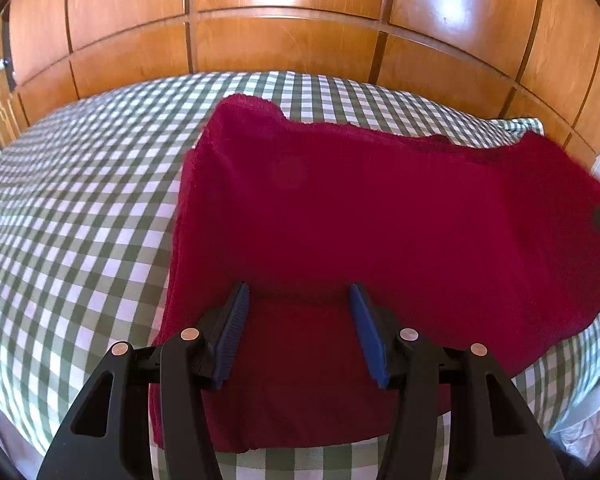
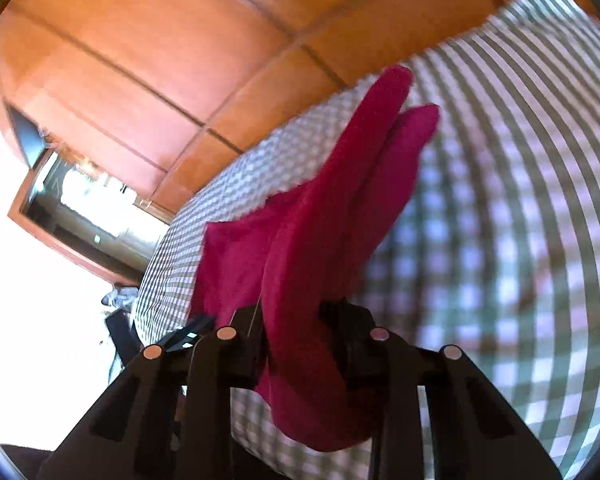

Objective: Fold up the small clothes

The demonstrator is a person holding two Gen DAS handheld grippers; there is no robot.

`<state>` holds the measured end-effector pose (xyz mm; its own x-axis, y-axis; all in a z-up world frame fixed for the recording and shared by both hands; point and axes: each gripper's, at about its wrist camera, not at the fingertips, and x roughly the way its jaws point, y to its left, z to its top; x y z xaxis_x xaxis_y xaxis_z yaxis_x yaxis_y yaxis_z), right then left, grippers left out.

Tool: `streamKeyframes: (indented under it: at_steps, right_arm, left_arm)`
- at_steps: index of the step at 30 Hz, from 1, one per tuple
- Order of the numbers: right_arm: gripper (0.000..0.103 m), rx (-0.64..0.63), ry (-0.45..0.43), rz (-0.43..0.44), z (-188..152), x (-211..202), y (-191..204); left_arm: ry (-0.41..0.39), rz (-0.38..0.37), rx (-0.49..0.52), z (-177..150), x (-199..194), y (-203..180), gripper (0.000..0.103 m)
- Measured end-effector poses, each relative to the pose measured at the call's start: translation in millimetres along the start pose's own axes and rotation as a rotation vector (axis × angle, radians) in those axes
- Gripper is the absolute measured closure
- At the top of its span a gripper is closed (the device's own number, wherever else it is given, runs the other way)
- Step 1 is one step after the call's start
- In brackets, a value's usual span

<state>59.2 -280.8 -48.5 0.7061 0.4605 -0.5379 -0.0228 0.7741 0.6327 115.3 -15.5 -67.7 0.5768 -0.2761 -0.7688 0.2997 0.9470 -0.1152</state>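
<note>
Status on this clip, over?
Left tool open over red cloth. Right tool shut on cloth, lifting its edge off checked bed. Nothing in the way.

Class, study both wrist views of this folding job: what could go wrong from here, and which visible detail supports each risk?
1. The right gripper pinches a bunched wad of the dark red knitted cloth; it could slip or drop unevenly.
2. The left gripper is open above the cloth, holding nothing, so pulling may drag the whole piece across the green-and-white checked bedcover.
3. The right view is blurred, suggesting fast motion and a crooked fold.
</note>
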Motion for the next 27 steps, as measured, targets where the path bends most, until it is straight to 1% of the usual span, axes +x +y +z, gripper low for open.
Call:
streamKeyframes:
  at_steps: [3,6,7,10,13,14,17,19,20,22,24,25,27]
  right_arm:
    - [0.078,-0.073,0.005,0.014,11,5,41]
    - [0.079,-0.165,0.032,0.041,18,23,93]
    - [0.079,-0.210,0.047,0.059,20,35,117]
    - [0.079,-0.299,0.090,0.086,17,70,167]
    - [0.079,-0.359,0.153,0.082,9,112,197]
    - [0.079,-0.379,0.186,0.069,3,131,204]
    - [0.079,-0.387,0.261,0.058,-8,174,211]
    - [0.079,-0.398,0.308,0.032,-20,199,211]
    - [0.079,-0.403,0.320,0.030,-24,202,209]
    - [0.079,-0.435,0.346,0.035,-35,212,207]
    - [0.079,-0.501,0.345,0.035,-50,214,210]
    - [0.079,-0.538,0.348,0.024,-56,216,211]
    - [0.077,-0.609,0.368,-0.017,-73,223,210]
  left_arm:
    - [0.014,-0.054,-0.028,1,1,8,0.052]
    - [0.024,-0.137,-0.068,2,-1,20,0.052]
    - [0.028,-0.172,-0.082,2,-1,26,0.052]
    - [0.033,-0.267,-0.127,2,0,39,0.052]
    - [0.036,-0.347,-0.168,1,2,51,0.052]
    - [0.038,-0.367,-0.179,0,2,54,0.052]
    - [0.041,-0.414,-0.208,-2,0,61,0.052]
    - [0.048,-0.450,-0.240,-3,-6,68,0.052]
    - [0.050,-0.463,-0.255,-4,-11,73,0.052]
    - [0.055,-0.462,-0.260,-6,-22,84,0.052]
    - [0.052,-0.476,-0.268,-12,-33,98,0.052]
    - [0.041,-0.462,-0.276,-15,-41,108,0.052]
    - [0.021,-0.399,-0.285,-18,-54,124,0.052]
